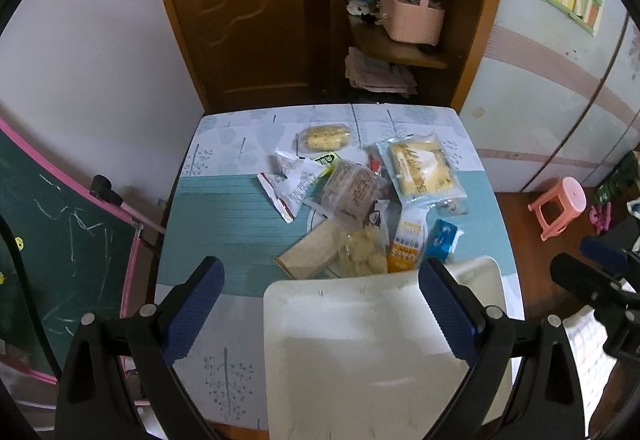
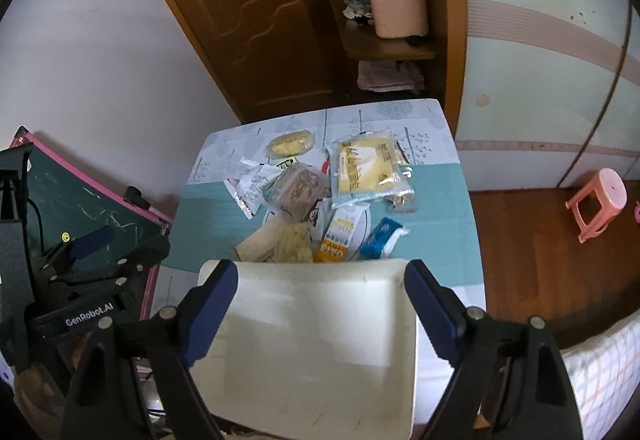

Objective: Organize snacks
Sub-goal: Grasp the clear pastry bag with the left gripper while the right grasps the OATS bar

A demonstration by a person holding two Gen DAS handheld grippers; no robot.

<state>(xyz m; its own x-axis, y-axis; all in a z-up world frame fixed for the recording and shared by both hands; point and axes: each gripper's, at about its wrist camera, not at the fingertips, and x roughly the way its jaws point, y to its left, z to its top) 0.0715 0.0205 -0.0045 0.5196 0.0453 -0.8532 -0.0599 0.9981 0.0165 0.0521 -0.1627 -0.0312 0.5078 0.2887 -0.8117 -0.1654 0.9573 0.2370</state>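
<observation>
A pile of snack packets lies on the table point(image 1: 208, 224), among them a large yellow cracker pack point(image 1: 424, 170) point(image 2: 366, 166), a brown bread pack point(image 1: 352, 192) point(image 2: 298, 188), an orange box point(image 1: 406, 246) point(image 2: 340, 236), a blue packet point(image 1: 442, 236) point(image 2: 382, 236) and an oval yellow cake point(image 1: 324, 136) point(image 2: 290, 144). An empty white tray point(image 1: 360, 352) point(image 2: 312, 340) sits at the near edge. My left gripper point(image 1: 320, 304) is open above the tray's left part. My right gripper point(image 2: 320, 308) is open above the tray.
A green chalkboard point(image 1: 60, 240) leans left of the table. A brown door point(image 1: 256, 8) and a shelf with a pink basket point(image 1: 412, 12) stand behind. A pink stool point(image 1: 560, 206) is on the wooden floor at right.
</observation>
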